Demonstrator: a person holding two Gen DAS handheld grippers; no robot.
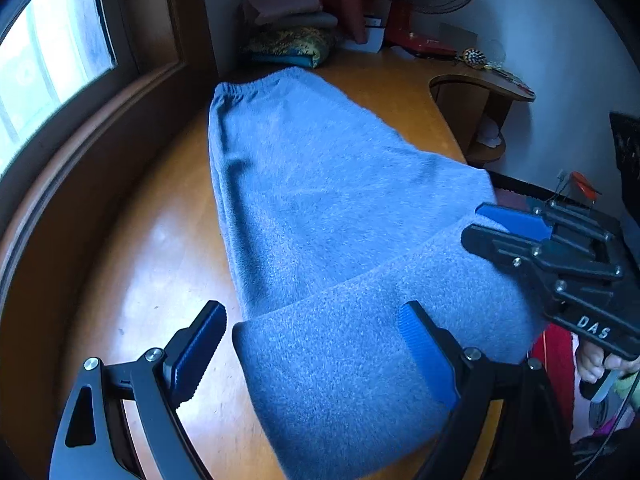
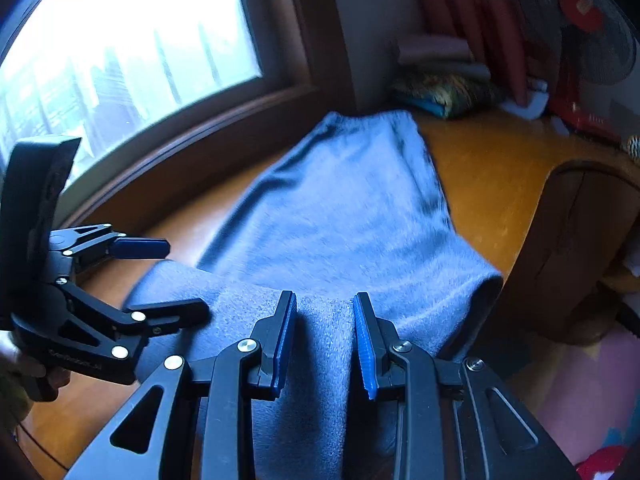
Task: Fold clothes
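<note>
We find the blue garment [image 1: 328, 208] lying lengthwise on the wooden table [image 1: 152, 264], its near end doubled over. The left gripper [image 1: 312, 356] stands wide, its jaws straddling the near folded corner without pressing it. The right gripper [image 2: 325, 344] is narrowly parted over the fold, and we see no pinch. We judge both should grip the folded edge evenly before carrying it toward the waistband [image 1: 240, 90].

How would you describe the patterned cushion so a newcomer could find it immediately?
Start at the wooden table and go to its far corner beside the window. There the patterned cushion sits beneath plain folded cloths; its yellow-green print sets it apart.
</note>
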